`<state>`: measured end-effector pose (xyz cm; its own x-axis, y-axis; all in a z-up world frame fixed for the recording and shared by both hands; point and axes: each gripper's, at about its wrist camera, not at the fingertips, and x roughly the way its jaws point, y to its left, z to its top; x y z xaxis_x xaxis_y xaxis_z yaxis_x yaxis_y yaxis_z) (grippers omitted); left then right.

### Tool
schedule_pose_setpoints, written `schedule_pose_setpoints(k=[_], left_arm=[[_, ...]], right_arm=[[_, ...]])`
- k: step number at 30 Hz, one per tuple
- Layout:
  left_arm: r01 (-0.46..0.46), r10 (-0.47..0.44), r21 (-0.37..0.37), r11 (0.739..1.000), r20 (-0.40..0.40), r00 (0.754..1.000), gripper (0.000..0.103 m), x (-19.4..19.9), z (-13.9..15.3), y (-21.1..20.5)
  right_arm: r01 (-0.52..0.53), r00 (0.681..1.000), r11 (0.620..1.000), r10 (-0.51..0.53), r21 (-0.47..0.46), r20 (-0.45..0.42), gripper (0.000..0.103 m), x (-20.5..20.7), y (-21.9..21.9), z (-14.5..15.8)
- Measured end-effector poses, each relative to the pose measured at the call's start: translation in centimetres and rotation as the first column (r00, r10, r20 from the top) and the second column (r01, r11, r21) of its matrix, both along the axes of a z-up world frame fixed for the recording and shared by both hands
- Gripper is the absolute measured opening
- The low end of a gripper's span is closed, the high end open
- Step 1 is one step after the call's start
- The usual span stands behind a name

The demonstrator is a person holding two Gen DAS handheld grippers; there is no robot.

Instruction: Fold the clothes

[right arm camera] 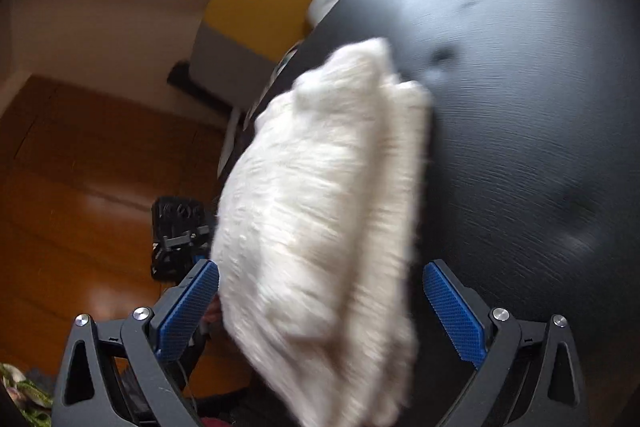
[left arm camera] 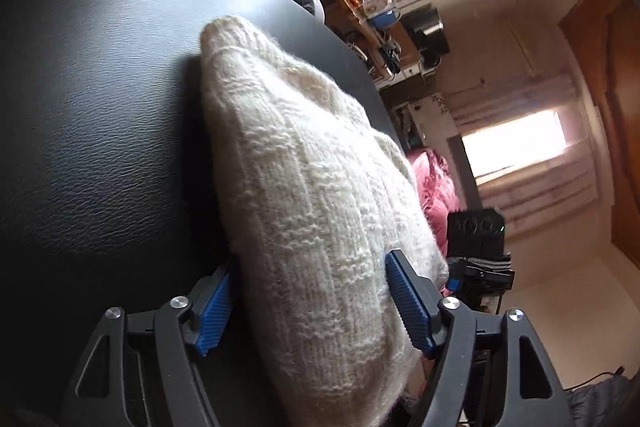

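The cream knitted garment (left arm camera: 312, 195) lay folded into a thick bundle on the black leather-textured surface (left arm camera: 100, 131), close to that surface's edge, with the room's floor visible beyond it. In the left wrist view it sat between the blue pads of the left gripper (left arm camera: 308, 303), whose jaws stood wide apart and pressed on nothing; in the blurred right wrist view the same bundle lay between the 2 spread pads of the right gripper (right arm camera: 320, 311), likewise clear of the knit. The step in hand looked like the release after a fold, with the bundle already compact. The next move probably called for drawing both grippers back without snagging the loose knit, then squaring the bundle or fetching another piece. No basket, bin or other container near the garment could be made out.
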<state>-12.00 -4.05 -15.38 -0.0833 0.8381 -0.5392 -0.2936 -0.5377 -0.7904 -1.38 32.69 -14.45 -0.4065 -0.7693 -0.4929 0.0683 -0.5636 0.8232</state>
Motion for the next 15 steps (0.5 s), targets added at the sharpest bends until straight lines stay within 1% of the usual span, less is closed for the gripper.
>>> schedule_pose_setpoints(k=[2,3,5,6,8,10,11,12,13,14,15], left_arm=[[0.011,-0.011,-0.011,1.000,0.003,1.000,0.076,0.2,0.1,0.0],[0.017,-0.017,-0.016,1.000,0.004,1.000,0.076,0.3,0.1,0.1],[0.028,-0.028,-0.029,0.999,0.005,1.000,0.076,0.4,0.2,0.1],[0.033,-0.033,-0.035,0.999,0.004,0.999,0.076,0.4,0.2,0.2],[0.043,-0.043,-0.049,0.998,0.003,0.999,0.076,0.4,0.3,0.3],[0.018,-0.018,-0.057,0.998,-0.006,1.000,0.077,0.8,0.4,0.3],[0.005,-0.006,-0.062,0.998,-0.011,1.000,0.077,1.1,0.4,0.3],[-0.007,0.006,-0.067,0.998,-0.016,1.000,0.077,1.3,0.5,0.3],[-0.021,0.018,-0.080,0.997,-0.034,0.999,0.078,1.7,0.6,0.5],[-0.033,0.029,-0.094,0.995,-0.051,0.998,0.079,2.1,0.7,0.6],[-0.033,0.027,-0.112,0.993,-0.061,0.998,0.080,2.3,0.8,0.9]], right_arm=[[-0.027,1.000,0.998,0.027,0.062,0.005,0.103,-1.0,-1.5,0.0],[-0.024,1.000,0.997,0.024,0.079,0.007,0.103,-1.3,-1.9,0.0],[0.006,1.000,0.997,-0.006,0.072,0.001,0.103,-1.3,-2.0,0.0],[0.018,1.000,0.999,-0.017,0.051,-0.012,0.103,-1.1,-1.7,-0.1],[0.026,0.998,1.000,-0.026,0.014,-0.062,0.103,-0.4,-1.3,-0.1],[-0.034,0.992,0.999,0.038,0.033,-0.118,0.103,0.1,-1.6,0.1],[-0.043,0.991,0.998,0.049,0.049,-0.123,0.103,0.2,-1.8,0.1],[-0.029,0.993,0.997,0.036,0.066,-0.109,0.101,0.3,-1.8,0.1],[-0.015,0.995,0.996,0.023,0.083,-0.096,0.089,0.4,-1.9,0.0],[-0.008,0.997,0.995,0.016,0.098,-0.077,0.065,0.5,-1.9,-0.2],[-0.008,0.998,0.995,0.015,0.099,-0.065,0.060,0.6,-2.0,-0.5]])
